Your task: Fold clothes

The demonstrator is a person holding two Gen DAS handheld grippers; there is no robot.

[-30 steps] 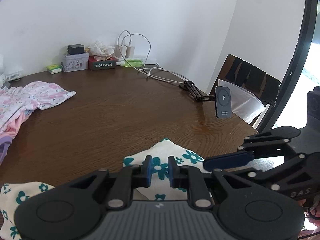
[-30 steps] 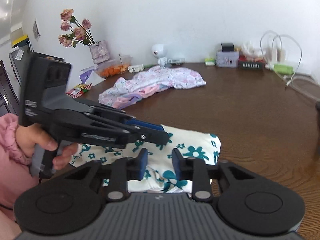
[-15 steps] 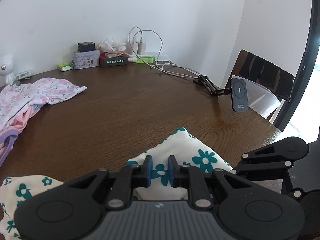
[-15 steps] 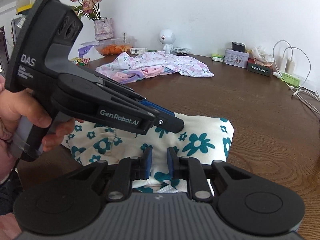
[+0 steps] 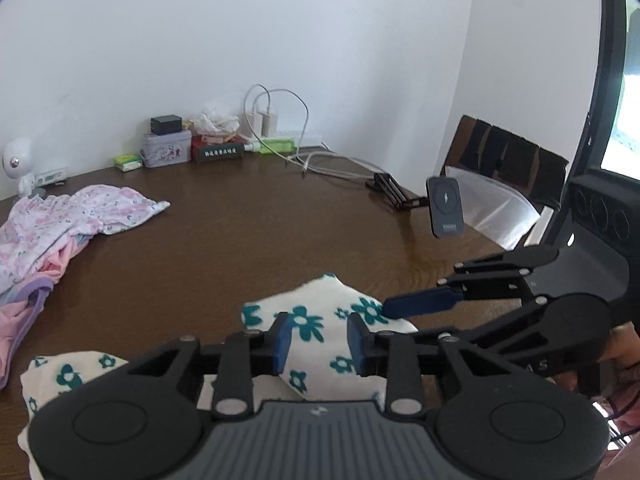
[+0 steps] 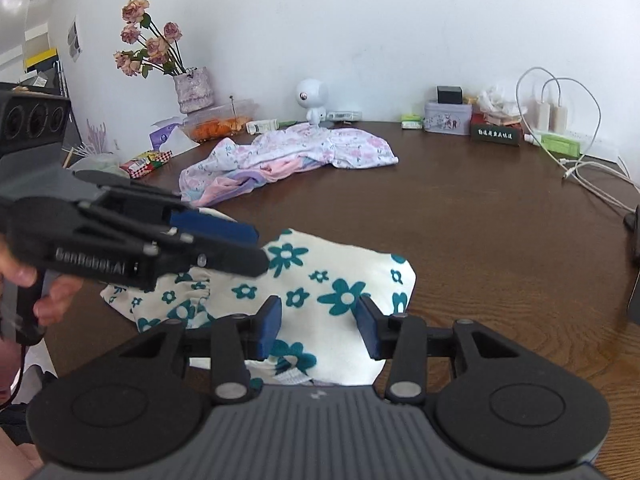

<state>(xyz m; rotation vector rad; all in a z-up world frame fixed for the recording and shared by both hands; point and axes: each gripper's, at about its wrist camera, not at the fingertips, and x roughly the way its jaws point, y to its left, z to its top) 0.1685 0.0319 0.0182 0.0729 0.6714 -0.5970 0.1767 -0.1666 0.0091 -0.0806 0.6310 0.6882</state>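
A cream garment with teal flowers (image 5: 320, 300) lies folded over on the brown table (image 5: 240, 240), close to its near edge. My left gripper (image 5: 318, 344) stands open just over the garment, whose cloth shows between the blue pads without being pinched. In the right wrist view the same garment (image 6: 340, 276) lies under my right gripper (image 6: 318, 330), also open with its fingers spread wide. The left gripper (image 6: 240, 246) reaches in from the left above the cloth's left part, held by a hand (image 6: 48, 296).
A heap of pink and floral clothes (image 6: 304, 152) lies at the back left of the table. Along the wall stand a flower vase (image 6: 192, 88), a white toy figure (image 6: 312, 100), tins (image 5: 166, 152) and chargers with cables (image 5: 320, 160). A phone stand (image 5: 446, 208) and chair (image 5: 504, 168) are at right.
Both grippers were shut on the flowered garment earlier. Now both have opened and let it go, and the cloth rests on the table.
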